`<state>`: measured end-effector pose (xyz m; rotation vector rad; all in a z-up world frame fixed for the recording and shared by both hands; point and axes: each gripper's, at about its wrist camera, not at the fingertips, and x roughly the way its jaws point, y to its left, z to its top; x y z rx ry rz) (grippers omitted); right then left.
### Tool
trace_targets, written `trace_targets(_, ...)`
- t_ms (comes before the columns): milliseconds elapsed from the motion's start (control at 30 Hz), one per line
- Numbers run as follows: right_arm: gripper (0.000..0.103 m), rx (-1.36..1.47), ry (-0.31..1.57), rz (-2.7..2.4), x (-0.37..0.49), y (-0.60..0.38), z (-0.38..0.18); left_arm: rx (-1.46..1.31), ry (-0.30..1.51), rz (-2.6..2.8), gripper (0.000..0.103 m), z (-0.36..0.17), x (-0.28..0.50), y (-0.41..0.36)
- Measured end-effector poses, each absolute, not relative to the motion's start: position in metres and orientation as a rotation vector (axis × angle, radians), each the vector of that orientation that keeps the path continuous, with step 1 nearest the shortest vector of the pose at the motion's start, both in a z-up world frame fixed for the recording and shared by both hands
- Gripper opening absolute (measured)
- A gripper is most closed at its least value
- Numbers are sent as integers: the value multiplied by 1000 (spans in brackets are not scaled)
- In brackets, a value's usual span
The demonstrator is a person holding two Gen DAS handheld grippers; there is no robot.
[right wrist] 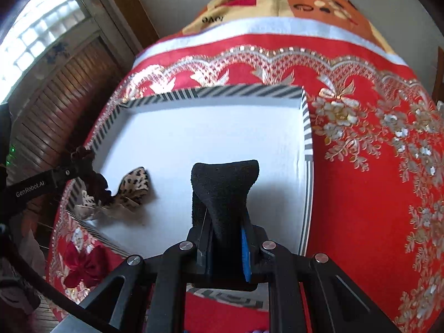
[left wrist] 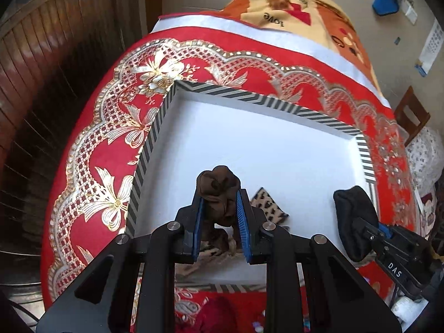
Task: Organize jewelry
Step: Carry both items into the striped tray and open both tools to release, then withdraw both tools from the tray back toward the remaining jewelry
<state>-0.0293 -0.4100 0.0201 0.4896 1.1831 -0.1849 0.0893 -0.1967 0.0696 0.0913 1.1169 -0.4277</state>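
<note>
A dark brown ruched fabric scrunchie sits pinched between the left gripper pads, above the shallow white tray with a black-and-white striped rim. The right gripper clamps a black fuzzy cloth hairband over that tray. One leopard-print fabric bow lies inside. Only the right view shows a dark red bow (on the red gold-patterned cloth).

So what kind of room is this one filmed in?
Likely a home bedroom: a red gold-embroidered bedspread under a white striped-rim tray, a folded cartoon-print blanket, and brown wooden slatted panelling.
</note>
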Motion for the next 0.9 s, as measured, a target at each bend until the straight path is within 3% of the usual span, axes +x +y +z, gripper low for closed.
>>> trace_targets(267,16,480,1224,-183,-23,-408,1,95,1079,-397,26,63,93,-196)
trace_targets(333,25,479,1224,-178,-22,-408,1,67,1070,-409,34,63,92,-193)
trace_targets(367,40,484,1227,-178,-22,-409,0,54,1066,-408,40,64,92,-192)
trace_targets(400,46,499,1227,-172,-23,-409,0,47,1060,-405,43,65,91,-191)
trace_targets(467,46,512,1218,-164,-24,-410,3,53,1042,-398,53,68,89,-192)
trace_targets(567,46,504,1202,-164,-26,-407,11,57,1016,-408,59,73,85,-191)
trace_targets(900,46,481,1159,-174,-36,-401,34,65,985,-417,63,87,68,-183)
